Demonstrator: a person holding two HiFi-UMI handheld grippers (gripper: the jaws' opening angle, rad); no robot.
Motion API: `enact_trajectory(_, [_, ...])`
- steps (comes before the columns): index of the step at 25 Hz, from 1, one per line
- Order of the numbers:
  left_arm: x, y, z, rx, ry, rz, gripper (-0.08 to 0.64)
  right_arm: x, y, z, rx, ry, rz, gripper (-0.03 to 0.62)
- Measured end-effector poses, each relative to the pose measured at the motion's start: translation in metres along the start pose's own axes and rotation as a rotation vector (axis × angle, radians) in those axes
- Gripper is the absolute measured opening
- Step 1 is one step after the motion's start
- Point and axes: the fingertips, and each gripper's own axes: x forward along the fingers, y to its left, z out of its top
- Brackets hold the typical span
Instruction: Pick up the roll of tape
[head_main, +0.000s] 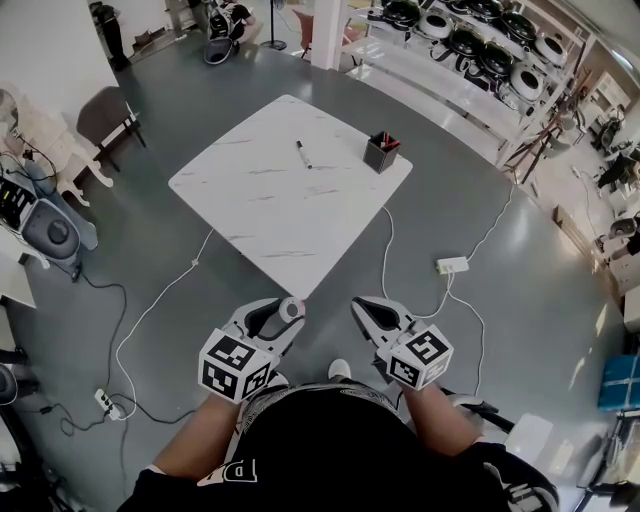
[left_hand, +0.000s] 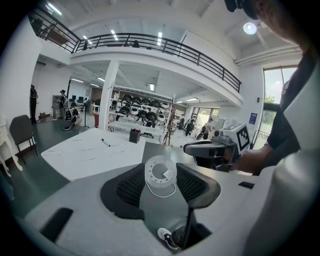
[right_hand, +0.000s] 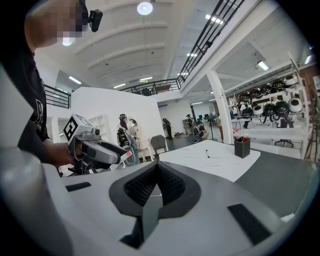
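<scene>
My left gripper (head_main: 283, 314) is held low in front of me, short of the table's near corner, and is shut on the roll of tape (head_main: 292, 308). In the left gripper view the white roll (left_hand: 161, 172) stands between the black ribbed pads (left_hand: 131, 186), its round face towards the camera. My right gripper (head_main: 364, 307) is level with it to the right. Its jaws are shut and empty, and they meet at the tip (right_hand: 159, 167) in the right gripper view. Both grippers hang over the grey floor.
A white marble table (head_main: 290, 200) stands ahead, with a marker (head_main: 303, 154) and a black pen holder (head_main: 381, 152) on it. White cables and a power strip (head_main: 452, 265) lie on the floor. A chair (head_main: 105, 118) stands at the left, shelving (head_main: 470, 50) behind.
</scene>
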Motion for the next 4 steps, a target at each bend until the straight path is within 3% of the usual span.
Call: enact_trajectory(4, [0.0003,0.0024,-0.001,0.013,-0.003,0.003,0.21,0.0026,0.0004,-0.0019,-0.006,0.001,0.002,0.003])
